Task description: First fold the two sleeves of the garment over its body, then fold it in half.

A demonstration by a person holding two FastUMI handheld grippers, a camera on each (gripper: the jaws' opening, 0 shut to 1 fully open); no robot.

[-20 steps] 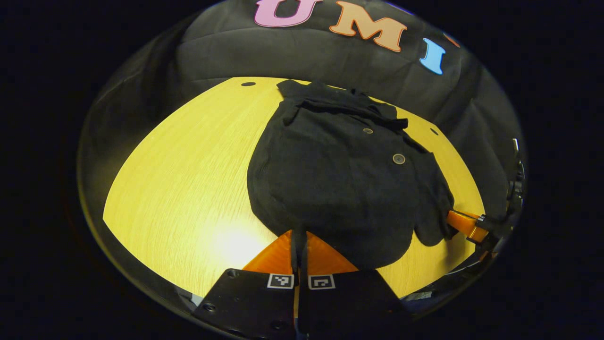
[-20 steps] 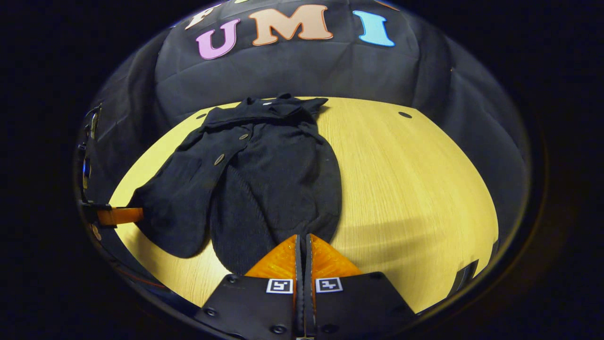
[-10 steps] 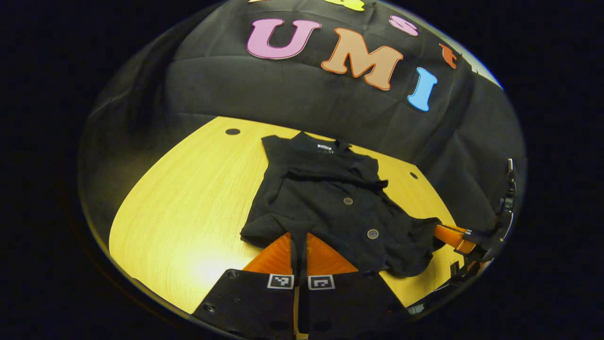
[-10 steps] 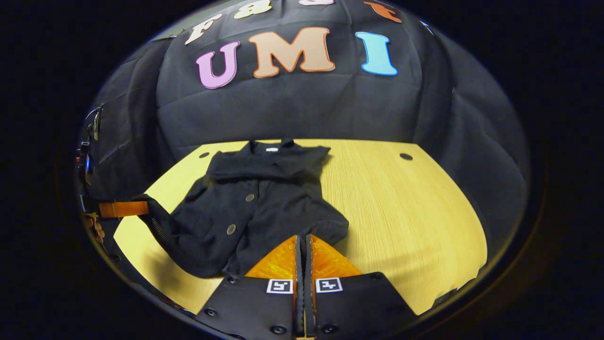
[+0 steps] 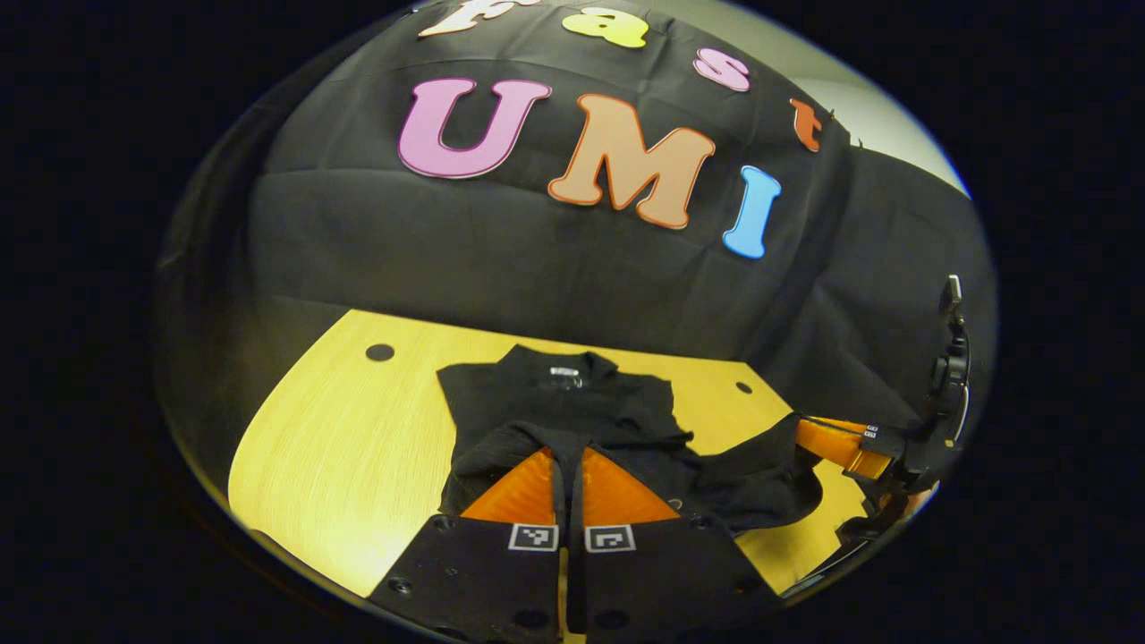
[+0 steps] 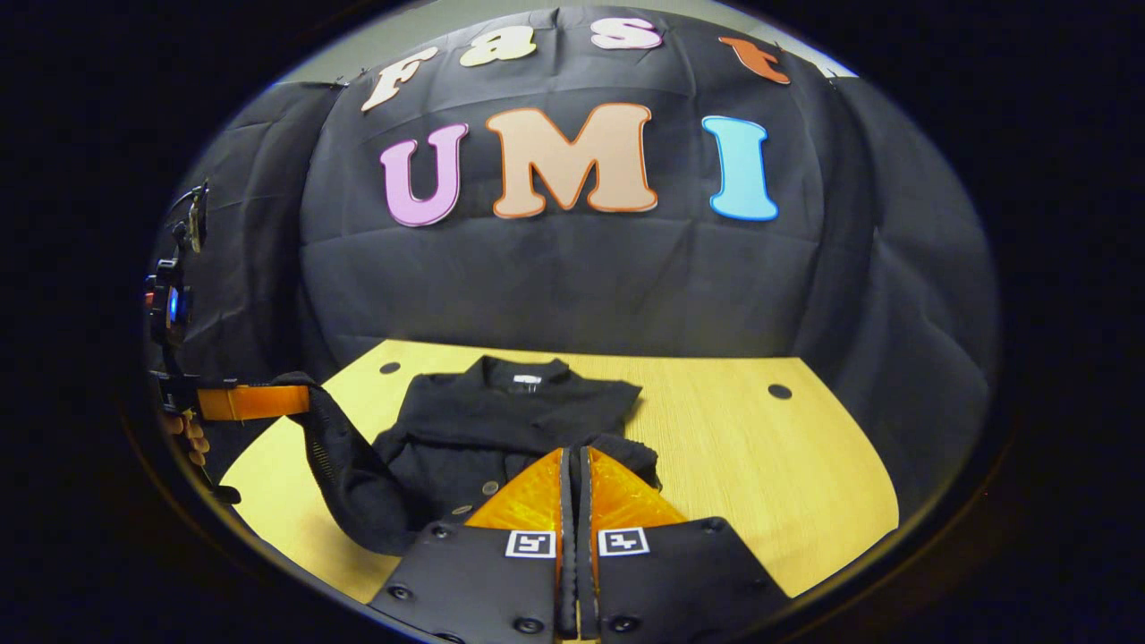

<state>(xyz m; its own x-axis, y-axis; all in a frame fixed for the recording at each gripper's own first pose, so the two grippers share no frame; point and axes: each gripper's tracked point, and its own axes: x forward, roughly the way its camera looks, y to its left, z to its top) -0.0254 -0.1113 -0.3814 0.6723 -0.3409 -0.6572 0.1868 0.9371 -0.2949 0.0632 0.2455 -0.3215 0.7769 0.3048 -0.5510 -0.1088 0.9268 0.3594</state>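
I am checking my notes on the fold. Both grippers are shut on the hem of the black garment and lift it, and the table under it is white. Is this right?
One detail is wrong: the table is yellow wood, not white, as the right gripper view shows. The rest holds: the left gripper and the right gripper are shut on the hem of the black garment and lift it.

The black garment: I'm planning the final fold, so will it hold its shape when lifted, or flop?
Probably floppy: the black garment sags in a curve between the left hand-held gripper and the table. Likely light, since thin pinches by both hand-held grippers lift its hem. It should not slide much; the knit looks textured.
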